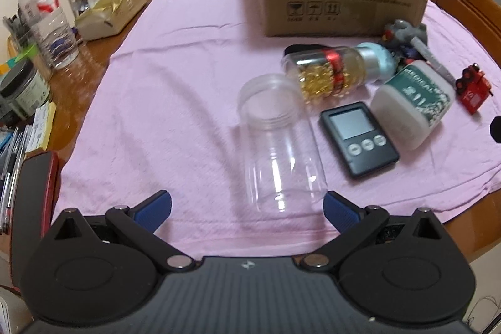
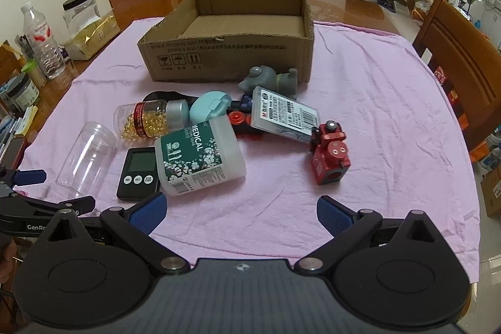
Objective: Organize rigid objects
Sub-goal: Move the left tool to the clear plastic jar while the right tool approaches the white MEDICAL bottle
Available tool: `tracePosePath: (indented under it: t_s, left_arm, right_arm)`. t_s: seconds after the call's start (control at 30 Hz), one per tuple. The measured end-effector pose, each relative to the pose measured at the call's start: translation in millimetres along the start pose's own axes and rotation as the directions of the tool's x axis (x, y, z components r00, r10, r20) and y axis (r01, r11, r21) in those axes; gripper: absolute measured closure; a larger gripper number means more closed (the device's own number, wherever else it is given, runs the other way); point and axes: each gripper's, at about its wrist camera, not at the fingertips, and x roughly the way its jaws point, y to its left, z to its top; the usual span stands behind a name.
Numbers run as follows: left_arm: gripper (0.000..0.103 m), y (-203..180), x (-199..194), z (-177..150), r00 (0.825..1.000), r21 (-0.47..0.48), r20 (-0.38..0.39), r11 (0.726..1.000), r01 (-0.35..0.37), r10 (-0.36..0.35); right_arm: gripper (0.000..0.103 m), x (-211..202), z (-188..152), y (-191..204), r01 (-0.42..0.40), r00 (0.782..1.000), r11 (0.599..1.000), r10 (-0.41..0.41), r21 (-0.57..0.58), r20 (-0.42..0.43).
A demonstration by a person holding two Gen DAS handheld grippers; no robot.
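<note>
in the left wrist view, the left gripper (image 1: 247, 205) sits at the bottom centre with its jaws spread wide and nothing between them. the empty clear plastic jar (image 1: 280, 143) lies on its side just above, its base close to the right blue pad, mouth pointing up the frame. right of it lie the black digital timer (image 1: 358, 138), the capsule bottle (image 1: 328, 72) and the white cotton swab tub (image 1: 413, 105). the cardboard box (image 1: 332, 8) stands empty at upper centre on the pink cloth (image 1: 175, 89)

in the right wrist view, the right gripper (image 2: 241, 213) is also spread and empty at bottom centre. the red toy robot (image 2: 330, 154) lies right of centre, the box at upper centre, the clutter between

nothing is packed yet, so this looks like the approach to a first pick. next the left jaws need to straddle the jar and close gently, as it may roll
</note>
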Motion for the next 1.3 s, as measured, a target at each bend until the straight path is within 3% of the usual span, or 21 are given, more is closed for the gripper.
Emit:
tracePosePath:
  t_s: [0.47, 0.77, 0.9, 1.1, 1.3]
  left_arm:
    - [0.001, 44, 14, 12, 0.997, -0.034, -0.018, 0.997, -0.074, 0.073]
    - [0.001, 66, 39, 38, 0.993, -0.022, 0.007, 0.993, -0.119, 0.119]
    - [0.001, 69, 41, 44, 0.997, -0.028, -0.004, 0.996, -0.082, 0.082]
    - [0.001, 60, 28, 57, 0.994, -0.101, -0.029, 0.989, 0.106, -0.109]
    - [0.001, 42, 31, 78, 0.992, -0.125, 0.003, 0.985, 0.123, -0.123]
  right_arm:
    - [0.0, 23, 4, 18, -0.019, 0.999, 0.999, 0.017, -0.035, -0.044]
    - [0.0, 36, 6, 26, -0.025, 0.997, 0.998, 0.02, -0.066, -0.076]
    - [0.0, 42, 10, 31, -0.027, 0.996, 0.996, 0.02, -0.085, -0.086]
    - [0.0, 47, 22, 35, -0.015, 0.996, 0.994, 0.005, -0.112, -0.087]
    - [0.0, 48, 34, 43, 0.012, 0.997, 0.99, -0.022, -0.143, -0.074]
